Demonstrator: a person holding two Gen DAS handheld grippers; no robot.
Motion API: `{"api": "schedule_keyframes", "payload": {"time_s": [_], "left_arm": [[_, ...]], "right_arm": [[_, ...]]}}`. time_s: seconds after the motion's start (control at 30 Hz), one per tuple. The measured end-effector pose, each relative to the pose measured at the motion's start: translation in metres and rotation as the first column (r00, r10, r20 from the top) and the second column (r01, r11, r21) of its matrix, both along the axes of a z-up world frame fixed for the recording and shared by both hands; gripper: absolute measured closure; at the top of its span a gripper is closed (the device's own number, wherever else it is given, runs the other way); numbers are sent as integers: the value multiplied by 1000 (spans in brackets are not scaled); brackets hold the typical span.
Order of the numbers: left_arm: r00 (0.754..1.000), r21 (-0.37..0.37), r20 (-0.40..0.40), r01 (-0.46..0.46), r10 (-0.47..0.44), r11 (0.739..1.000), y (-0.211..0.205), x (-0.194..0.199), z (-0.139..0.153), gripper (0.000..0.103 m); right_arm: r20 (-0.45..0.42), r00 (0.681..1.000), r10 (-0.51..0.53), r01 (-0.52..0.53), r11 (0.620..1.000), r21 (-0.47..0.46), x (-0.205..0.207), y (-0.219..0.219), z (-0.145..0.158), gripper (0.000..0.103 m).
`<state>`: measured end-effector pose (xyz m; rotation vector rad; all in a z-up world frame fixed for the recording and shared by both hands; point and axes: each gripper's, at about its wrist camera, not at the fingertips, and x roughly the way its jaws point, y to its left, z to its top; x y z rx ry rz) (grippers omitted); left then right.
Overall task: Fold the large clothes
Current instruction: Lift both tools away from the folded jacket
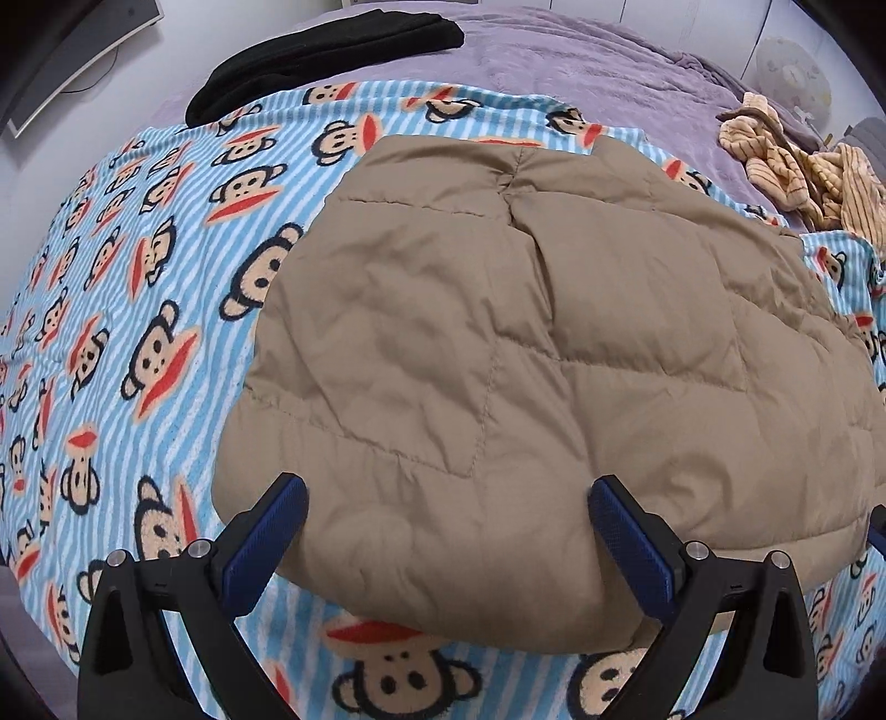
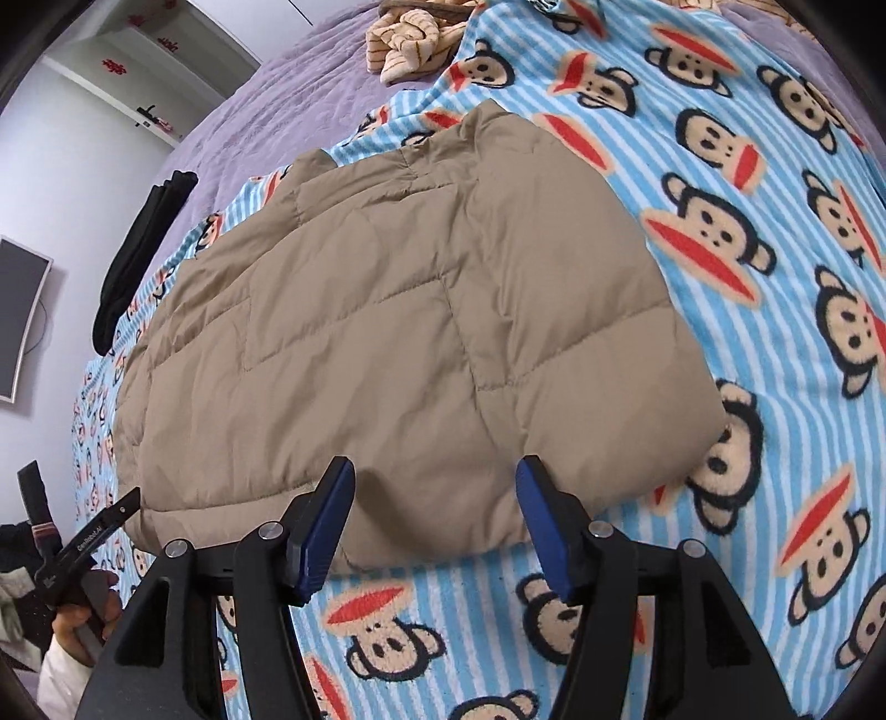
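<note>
1. Your left gripper (image 1: 447, 501) has its blue-padded fingers spread wide, nothing between them, poised over the near edge of the tan quilted puffer jacket (image 1: 531, 343).
2. Your right gripper (image 2: 436, 482) is likewise spread, empty, at the same near edge of the jacket, towards its right corner.
3. The jacket lies folded into a rough rectangle in the middle of the blue-and-white striped fleece blanket printed with monkey faces (image 1: 138, 288), which covers the near part of the bed.
4. A lilac bedspread (image 1: 581, 61) shows beyond the blanket's far edge.
5. A folded black garment (image 1: 326, 50) sits at the blanket's far left corner.
6. A crumpled beige striped garment (image 1: 797, 166) lies near the far right corner, apart from the jacket.
</note>
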<state>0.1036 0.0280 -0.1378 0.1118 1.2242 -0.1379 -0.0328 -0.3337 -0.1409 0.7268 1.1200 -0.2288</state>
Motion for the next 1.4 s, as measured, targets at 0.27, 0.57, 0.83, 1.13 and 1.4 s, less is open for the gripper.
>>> {"api": "schedule_keyframes", "payload": {"time_s": [0.27, 0.57, 0.83, 1.13, 1.4], "left_arm": [[999, 9, 1, -33, 33, 999, -4, -31, 8, 0], [1000, 71, 12, -30, 29, 997, -5, -64, 4, 0], [1000, 60, -23, 4, -3, 998, 7, -78, -3, 0], [998, 47, -47, 46, -44, 998, 18, -80, -5, 0], [997, -9, -72, 36, -37, 999, 26, -79, -5, 0]], "right_arm": [[9, 999, 32, -32, 998, 54, -21, 4, -2, 37], [-31, 999, 26, -23, 994, 106, -44, 15, -22, 37], [-51, 999, -15, 22, 990, 142, -59, 43, -28, 30], [-14, 997, -73, 75, 983, 166, -70, 67, -21, 13], [-3, 996, -93, 92, 976, 199, -71, 73, -24, 12]]}}
